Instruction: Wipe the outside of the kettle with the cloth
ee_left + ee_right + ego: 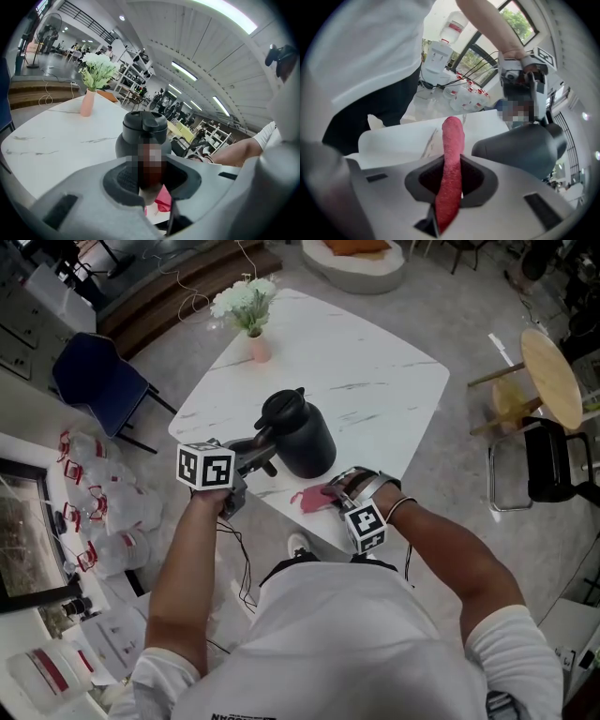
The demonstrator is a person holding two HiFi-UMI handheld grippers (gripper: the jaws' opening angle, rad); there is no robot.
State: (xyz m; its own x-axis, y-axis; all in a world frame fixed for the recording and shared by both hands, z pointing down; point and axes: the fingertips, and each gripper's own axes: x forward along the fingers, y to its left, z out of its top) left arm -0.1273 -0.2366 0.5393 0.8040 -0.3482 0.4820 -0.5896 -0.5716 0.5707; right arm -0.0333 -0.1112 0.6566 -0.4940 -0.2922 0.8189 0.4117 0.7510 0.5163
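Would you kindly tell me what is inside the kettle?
Only the black lid shows, seated on top of the kettle; it covers the opening, so whatever is inside cannot be seen.

Black kettle [298, 435]; red cloth [309, 500]; white grey-veined table [375, 371]; pink vase [259, 348].

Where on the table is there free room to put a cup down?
Free: the wide bare table beyond the kettle, right of the flower vase. Crowded: the near edge, where the left tongs grip the kettle and the right tongs hold the cloth.
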